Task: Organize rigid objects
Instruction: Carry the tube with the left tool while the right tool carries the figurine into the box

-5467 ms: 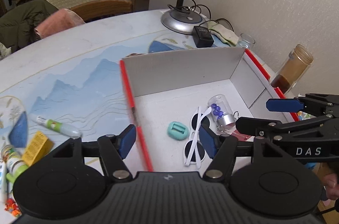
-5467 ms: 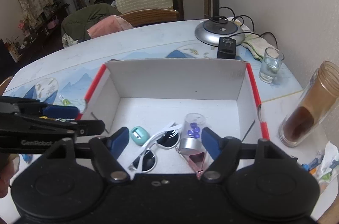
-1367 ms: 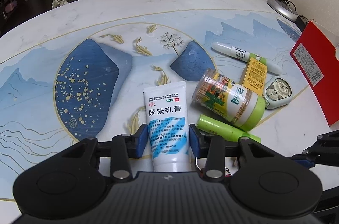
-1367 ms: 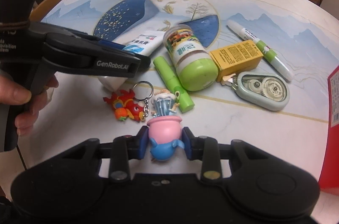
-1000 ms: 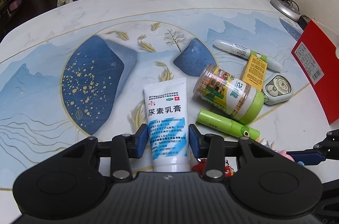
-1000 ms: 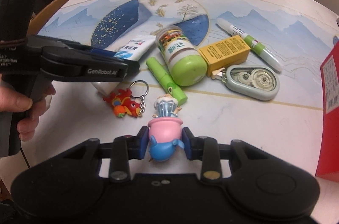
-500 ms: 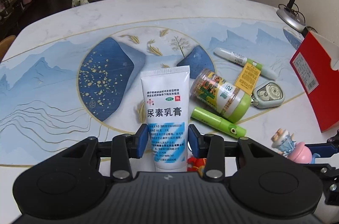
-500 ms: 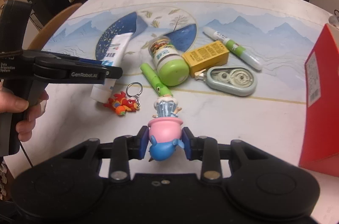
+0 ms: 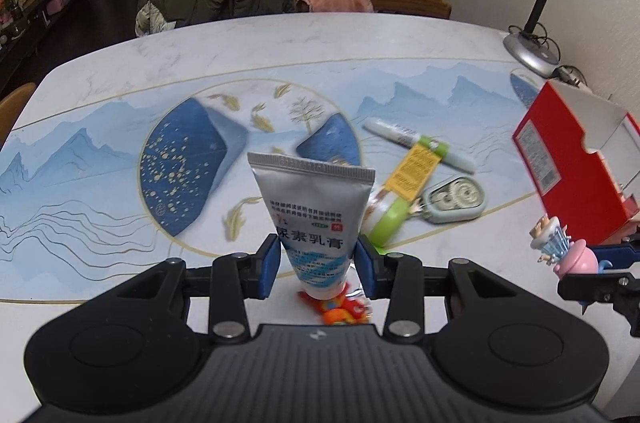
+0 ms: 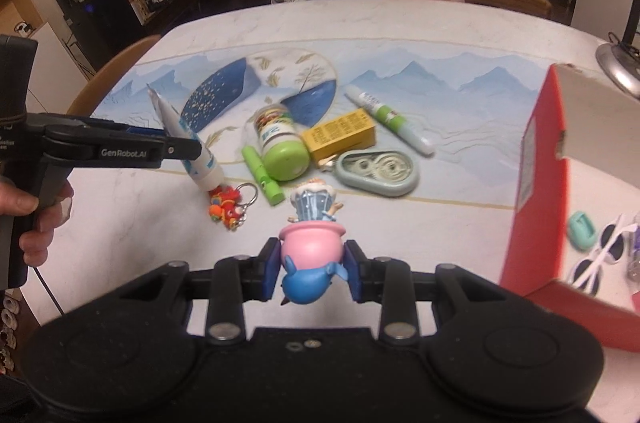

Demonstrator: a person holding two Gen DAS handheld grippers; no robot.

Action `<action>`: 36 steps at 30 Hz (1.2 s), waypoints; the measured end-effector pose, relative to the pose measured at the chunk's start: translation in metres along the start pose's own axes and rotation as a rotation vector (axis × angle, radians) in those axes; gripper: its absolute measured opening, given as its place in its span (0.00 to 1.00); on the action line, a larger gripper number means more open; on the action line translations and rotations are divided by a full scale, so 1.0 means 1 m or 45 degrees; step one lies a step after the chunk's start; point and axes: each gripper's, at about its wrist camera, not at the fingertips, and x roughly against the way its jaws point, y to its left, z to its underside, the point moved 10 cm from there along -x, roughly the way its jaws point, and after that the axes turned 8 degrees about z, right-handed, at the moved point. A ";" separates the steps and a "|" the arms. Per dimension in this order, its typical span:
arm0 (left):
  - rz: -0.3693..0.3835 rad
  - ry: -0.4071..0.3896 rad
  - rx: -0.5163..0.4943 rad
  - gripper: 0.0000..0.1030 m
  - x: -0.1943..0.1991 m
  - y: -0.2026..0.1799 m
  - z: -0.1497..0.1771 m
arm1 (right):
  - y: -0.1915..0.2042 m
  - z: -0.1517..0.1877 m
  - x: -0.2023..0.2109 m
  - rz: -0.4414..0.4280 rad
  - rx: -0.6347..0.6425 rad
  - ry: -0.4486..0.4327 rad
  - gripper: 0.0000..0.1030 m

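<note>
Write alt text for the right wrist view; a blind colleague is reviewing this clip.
The right gripper clamps a pink and blue figurine above the table; at left, the left gripper holds a white tube over scattered items.

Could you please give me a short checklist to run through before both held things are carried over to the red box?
1. Left tongs clamped on the cream tube: ok.
2. Right tongs clamped on the pink and blue figurine: ok.
3. Tube clear of the table: ok; its cap hangs over the red keychain.
4. Red box open on top: ok.
5. Free room inside, beside the sunglasses and teal case: cannot tell.
</note>
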 end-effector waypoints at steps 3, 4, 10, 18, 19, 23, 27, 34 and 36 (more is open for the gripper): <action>0.016 -0.011 -0.012 0.38 0.003 -0.016 -0.005 | -0.014 -0.003 0.009 0.004 -0.014 -0.023 0.31; 0.021 -0.018 -0.018 0.38 0.005 -0.022 -0.008 | -0.020 -0.004 0.012 0.007 -0.021 -0.031 0.31; 0.081 -0.028 -0.057 0.38 0.007 -0.066 -0.023 | -0.060 -0.008 0.025 0.044 -0.071 -0.069 0.31; 0.161 0.014 -0.135 0.38 -0.003 -0.138 -0.041 | -0.114 -0.010 0.041 0.095 -0.141 -0.113 0.31; 0.172 0.015 -0.149 0.38 -0.004 -0.147 -0.044 | -0.121 -0.009 0.043 0.104 -0.151 -0.118 0.31; 0.217 0.015 -0.205 0.38 -0.010 -0.184 -0.053 | -0.151 -0.007 0.049 0.135 -0.204 -0.135 0.31; 0.255 0.017 -0.243 0.38 -0.017 -0.218 -0.061 | -0.182 -0.004 0.055 0.174 -0.246 -0.153 0.31; 0.311 0.017 -0.316 0.38 -0.032 -0.272 -0.077 | -0.232 0.011 0.055 0.251 -0.310 -0.139 0.31; 0.310 0.004 -0.341 0.38 -0.035 -0.285 -0.082 | -0.245 0.015 0.053 0.269 -0.329 -0.129 0.31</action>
